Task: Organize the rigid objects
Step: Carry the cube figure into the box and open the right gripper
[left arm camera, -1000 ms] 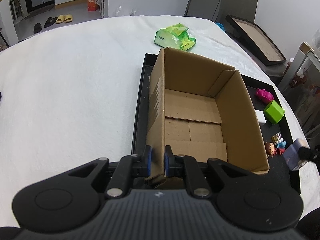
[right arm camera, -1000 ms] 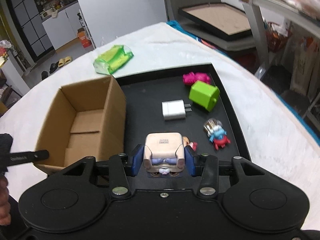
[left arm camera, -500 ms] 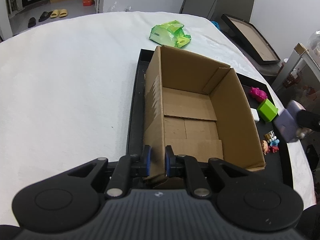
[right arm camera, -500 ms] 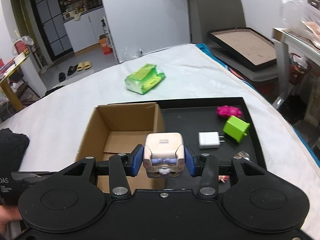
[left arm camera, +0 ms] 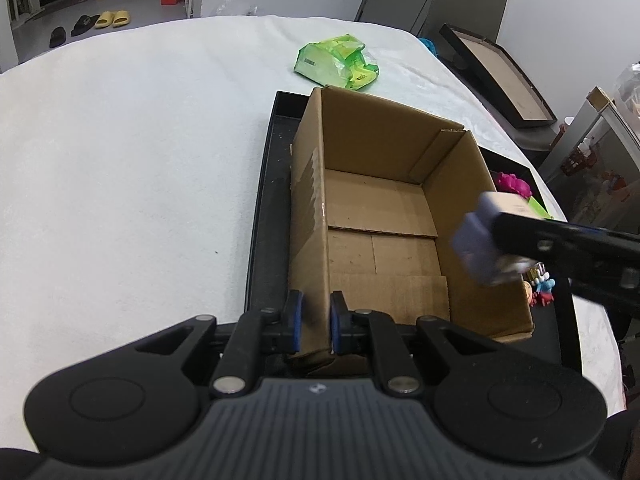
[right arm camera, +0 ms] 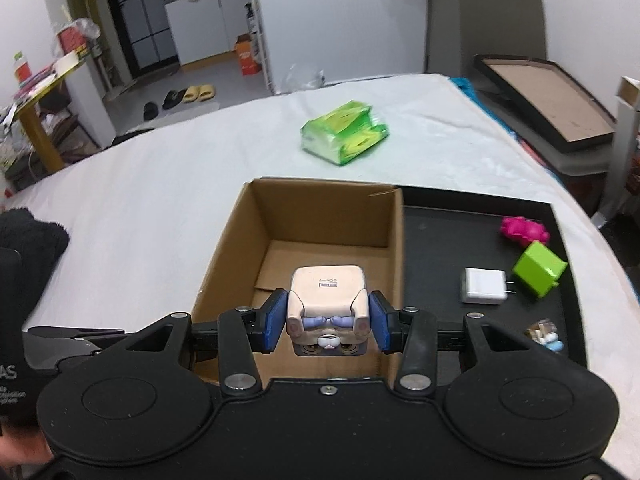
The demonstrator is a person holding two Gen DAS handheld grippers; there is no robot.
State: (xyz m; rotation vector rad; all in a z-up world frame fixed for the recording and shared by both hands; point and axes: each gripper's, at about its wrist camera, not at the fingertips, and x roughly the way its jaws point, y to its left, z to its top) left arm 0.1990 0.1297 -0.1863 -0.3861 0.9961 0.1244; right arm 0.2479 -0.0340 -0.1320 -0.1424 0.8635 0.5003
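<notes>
the cardboard box (right arm camera: pixel 320 236) on the black tray (right arm camera: pixel 448 240) is empty. the left claw (left arm camera: pixel 311 322) pinches its near wall; the right claw (right arm camera: pixel 326 322) grips a cube toy (right arm camera: pixel 326 308) over it. charger (right arm camera: pixel 482 286), green block (right arm camera: pixel 538 270), pink toy (right arm camera: pixel 522 230) and small figure (right arm camera: pixel 546 334) wait on the tray.

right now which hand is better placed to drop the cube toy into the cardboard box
Right. The right gripper is shut on the cube toy, which hangs over the open cardboard box. The left gripper is busy pinching the box's near wall, steadying it.
</notes>
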